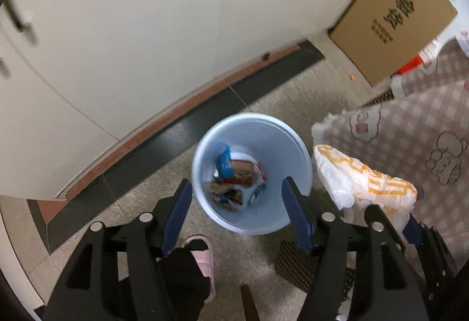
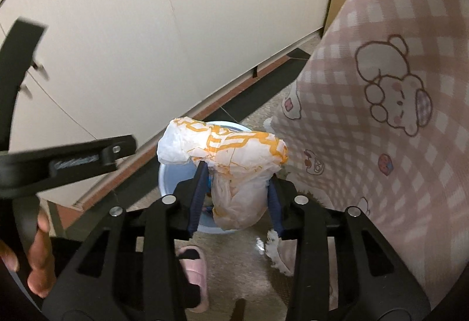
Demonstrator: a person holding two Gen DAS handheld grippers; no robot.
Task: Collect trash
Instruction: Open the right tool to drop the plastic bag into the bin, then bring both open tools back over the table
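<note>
Left gripper (image 1: 237, 195) is held wide, empty, above bin (image 1: 296, 145). Bag (image 2: 243, 174) is pinched by right gripper (image 2: 236, 174); release is best made centred over bin.

Left claw (image 1: 237, 189) spread; right claw (image 2: 237, 177) seemingly clamped.

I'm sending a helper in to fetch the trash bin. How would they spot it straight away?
Look along the cream cabinet doors to the floor in front of their dark base strip. There stands a round pale blue bin, open-topped, with colourful snack wrappers at the bottom. The brown cardboard box nearby is square and closed.
</note>
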